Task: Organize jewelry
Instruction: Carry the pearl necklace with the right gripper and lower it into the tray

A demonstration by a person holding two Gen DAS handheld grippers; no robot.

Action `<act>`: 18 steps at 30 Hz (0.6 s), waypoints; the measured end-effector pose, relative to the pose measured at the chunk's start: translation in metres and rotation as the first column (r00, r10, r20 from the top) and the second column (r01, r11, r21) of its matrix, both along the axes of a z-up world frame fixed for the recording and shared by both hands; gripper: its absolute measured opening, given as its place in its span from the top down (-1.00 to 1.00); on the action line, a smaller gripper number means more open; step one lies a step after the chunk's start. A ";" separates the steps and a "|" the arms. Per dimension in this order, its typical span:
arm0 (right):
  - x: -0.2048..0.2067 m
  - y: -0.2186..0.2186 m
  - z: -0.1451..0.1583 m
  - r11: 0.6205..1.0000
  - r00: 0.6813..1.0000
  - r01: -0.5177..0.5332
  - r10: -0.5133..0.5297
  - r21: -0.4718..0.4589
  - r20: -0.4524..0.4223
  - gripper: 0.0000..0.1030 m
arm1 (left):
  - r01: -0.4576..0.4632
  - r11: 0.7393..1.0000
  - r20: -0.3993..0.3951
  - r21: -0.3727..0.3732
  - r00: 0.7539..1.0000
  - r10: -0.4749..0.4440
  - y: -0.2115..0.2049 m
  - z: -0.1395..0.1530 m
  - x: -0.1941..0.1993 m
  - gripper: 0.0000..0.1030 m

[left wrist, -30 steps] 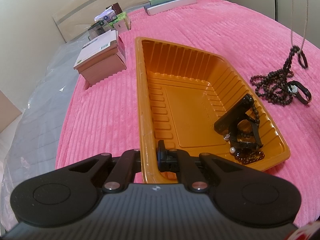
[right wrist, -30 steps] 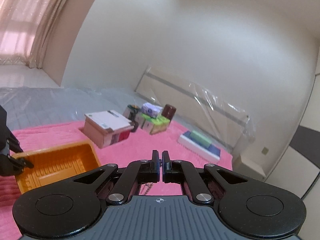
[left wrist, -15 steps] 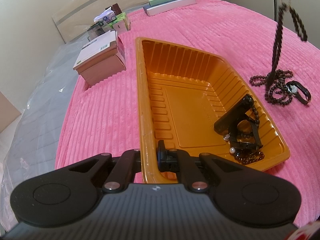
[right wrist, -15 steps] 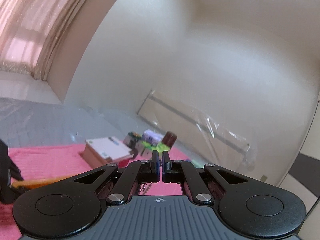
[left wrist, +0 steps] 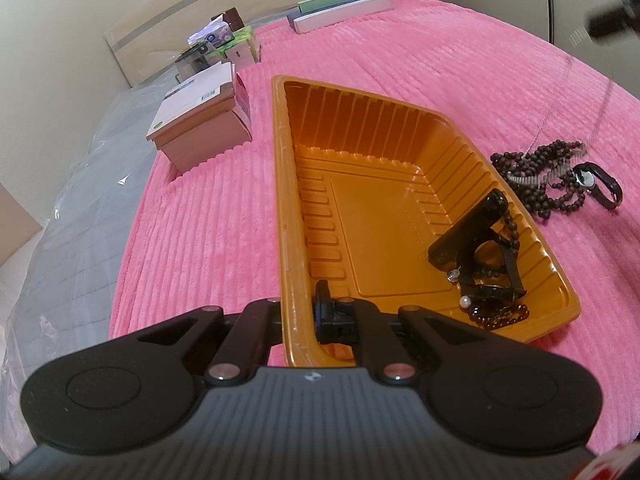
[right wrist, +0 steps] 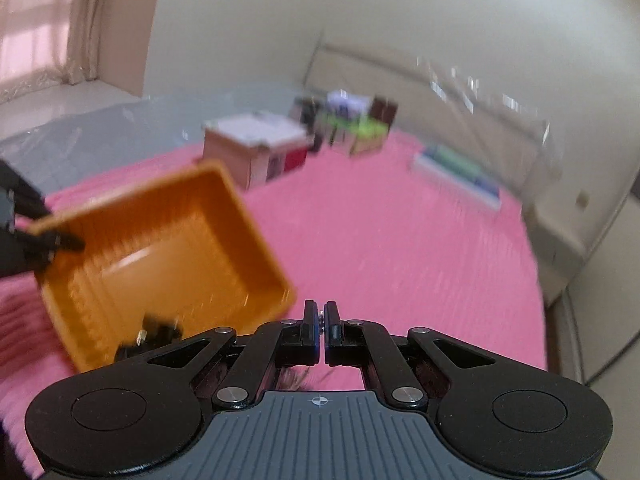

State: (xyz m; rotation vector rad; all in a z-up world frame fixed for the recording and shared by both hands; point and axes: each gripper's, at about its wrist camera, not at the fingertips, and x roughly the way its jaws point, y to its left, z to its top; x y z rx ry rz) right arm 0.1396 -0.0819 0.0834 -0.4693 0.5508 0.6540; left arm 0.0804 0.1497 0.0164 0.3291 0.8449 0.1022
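Observation:
An orange plastic tray lies on the pink bedspread; it also shows in the right wrist view. My left gripper is shut on the tray's near rim. Inside the tray's near right corner lie a black clip and dark beaded pieces. A dark bead necklace and a black watch lie on the bedspread right of the tray. A thin silver chain runs from that pile up to my right gripper, which is shut on it. The chain is barely visible between its fingers.
A brown cardboard box sits left of the tray, small boxes behind it, and a flat book stack at the far edge. Clear plastic sheeting covers the bed at left.
The bead necklace that hung lifted has dropped back onto the bedspread; only the thin chain still rises. My right gripper has swung down and its view now faces the tray. The left gripper is unmoved.

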 end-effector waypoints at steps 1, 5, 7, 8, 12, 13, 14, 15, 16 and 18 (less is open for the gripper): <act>-0.007 -0.006 -0.004 1.000 1.000 0.008 -0.007 0.004 -0.024 0.96 | -0.001 1.000 0.001 -0.001 1.000 0.001 0.000 0.000 0.000 0.93; -0.028 -0.027 -0.001 0.999 0.995 0.016 -0.011 0.042 -0.099 0.96 | -0.003 1.000 0.001 -0.003 1.000 0.003 0.001 -0.001 -0.001 0.93; -0.044 -0.037 0.001 0.998 0.992 0.024 -0.015 0.066 -0.128 0.96 | -0.003 1.000 0.001 -0.002 1.000 0.003 0.001 -0.001 -0.001 0.93; -0.050 -0.041 0.005 0.997 0.991 0.026 -0.016 0.077 -0.129 0.96 | -0.002 1.000 0.000 -0.001 1.000 0.002 0.001 -0.001 -0.002 0.93; -0.070 -0.061 0.038 0.988 0.996 0.048 -0.037 0.144 -0.078 0.96 | 0.001 1.000 -0.001 0.003 1.000 -0.001 0.000 -0.001 -0.002 0.93; -0.073 -0.065 0.047 0.985 0.997 0.055 -0.046 0.160 -0.061 0.96 | 0.000 1.000 -0.001 0.004 1.000 0.000 0.000 0.000 -0.002 0.93; -0.075 -0.069 0.057 0.982 0.998 0.062 -0.055 0.180 -0.042 0.96 | 0.000 1.000 0.000 0.005 1.000 0.000 -0.001 -0.001 -0.003 0.93; -0.077 -0.072 0.065 0.978 0.998 0.069 -0.065 0.199 -0.027 0.96 | 0.000 1.000 0.001 0.007 1.000 0.000 -0.001 -0.001 -0.003 0.93; -0.079 -0.075 0.072 0.974 0.997 0.072 -0.070 0.216 -0.015 0.96 | -0.001 1.000 0.002 0.008 1.000 0.000 -0.002 -0.001 -0.003 0.93; -0.082 -0.079 0.083 0.966 0.997 0.073 -0.076 0.248 0.003 0.96 | 0.000 1.000 0.001 0.010 1.000 0.000 -0.002 -0.001 -0.004 0.93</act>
